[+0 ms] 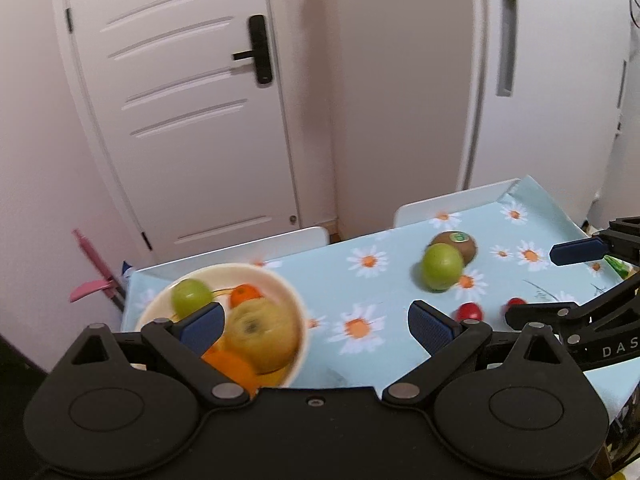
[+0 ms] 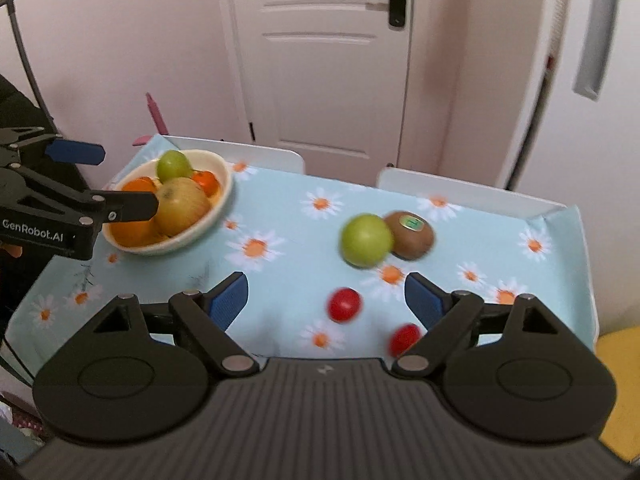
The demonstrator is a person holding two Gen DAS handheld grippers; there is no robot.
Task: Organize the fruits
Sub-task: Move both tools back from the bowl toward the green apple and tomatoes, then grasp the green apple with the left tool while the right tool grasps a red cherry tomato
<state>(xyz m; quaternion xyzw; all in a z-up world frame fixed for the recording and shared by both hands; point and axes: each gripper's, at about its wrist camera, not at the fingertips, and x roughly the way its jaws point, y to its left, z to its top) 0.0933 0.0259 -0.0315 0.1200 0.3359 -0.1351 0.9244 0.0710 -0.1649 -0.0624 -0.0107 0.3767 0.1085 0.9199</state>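
Right gripper (image 2: 326,304) gapes above table's (image 2: 288,208) near edge, beside tomatoes (image 2: 344,304).

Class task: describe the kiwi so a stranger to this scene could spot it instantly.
Start at the daisy-print tablecloth, away from the cream bowl. Two fruits sit touching there: the kiwi lies just behind the green apple. It alone is brown, fuzzy and carries a small green sticker.

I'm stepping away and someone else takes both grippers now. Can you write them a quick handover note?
Left gripper: jaws open, empty, near the bowl.
Right gripper: jaws open, empty, above the loose fruit.
Done: bowl already holds a green fruit, a yellowish apple and oranges.
Left on the tablecloth: green apple touching the kiwi, plus two small red fruits. Move these into the bowl.
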